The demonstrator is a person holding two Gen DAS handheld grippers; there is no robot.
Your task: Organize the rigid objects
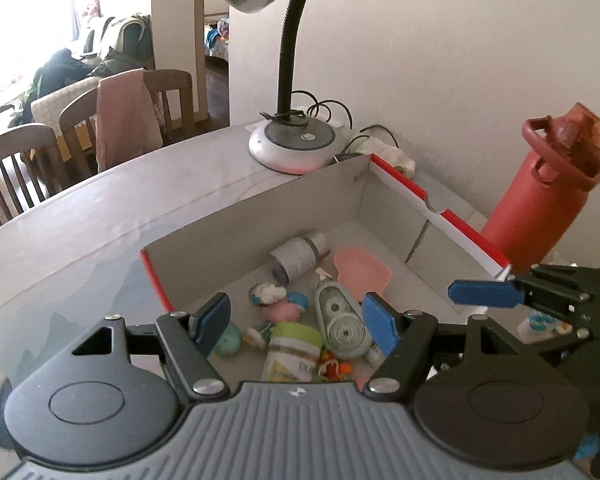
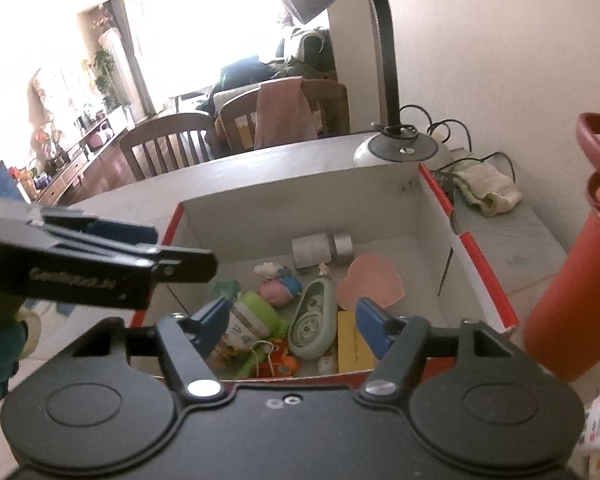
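Yellow card (image 2: pixel 354 342) (right view only)

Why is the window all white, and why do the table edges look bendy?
Right wrist view: daylight overexposes the window, washing it white. Left wrist view: its window glares too. Both views: the fisheye lens curves the table and box edges.

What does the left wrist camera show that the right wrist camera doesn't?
Only the left wrist view shows the whole lid of the red bottle and a round teal item in the box. Only the right wrist view shows a yellow card in the box and the sideboard across the room. Both show the open box, the green correction tape, the pink heart dish, the lamp base and both open grippers.
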